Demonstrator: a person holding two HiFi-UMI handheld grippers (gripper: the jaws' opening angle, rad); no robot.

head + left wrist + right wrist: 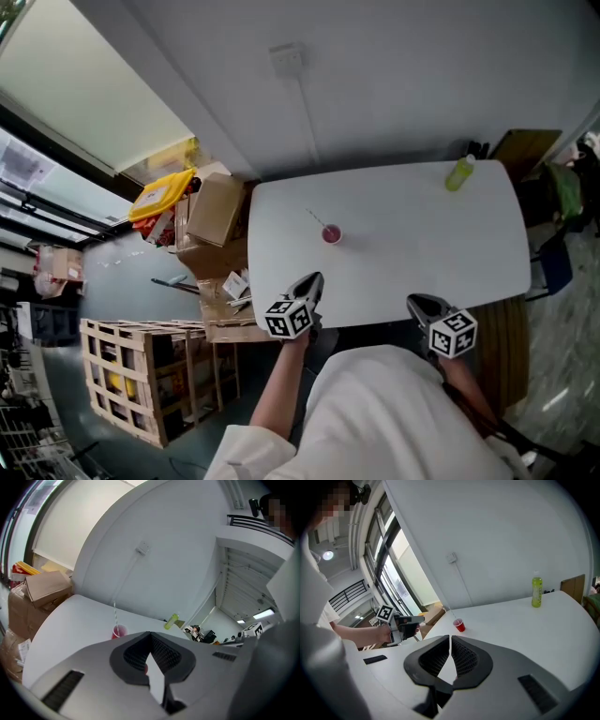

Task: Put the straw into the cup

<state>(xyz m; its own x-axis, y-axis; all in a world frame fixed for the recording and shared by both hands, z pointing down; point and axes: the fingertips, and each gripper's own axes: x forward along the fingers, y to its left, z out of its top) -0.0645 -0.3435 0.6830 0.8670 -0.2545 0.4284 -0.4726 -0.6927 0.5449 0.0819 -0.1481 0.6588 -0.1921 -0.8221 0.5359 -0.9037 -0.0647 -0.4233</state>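
Note:
A small red cup point(331, 234) stands on the white table point(431, 244), left of its middle, with a thin striped straw point(315, 218) leaning out of it toward the wall. The left gripper view has the cup point(118, 632) and the straw point(115, 616) just beyond my jaws. My left gripper point(312, 279) hovers at the table's near edge, short of the cup, shut and empty. My right gripper point(412, 300) is held at the near edge further right, also shut with nothing between its fingers. The right gripper view takes in the cup point(459, 626) and the left gripper point(419, 619).
A yellow-green bottle point(459, 173) stands at the table's far right edge. Cardboard boxes point(216, 211) and a wooden crate point(150, 375) crowd the floor to the left. A white wall with a socket point(288, 59) runs behind the table.

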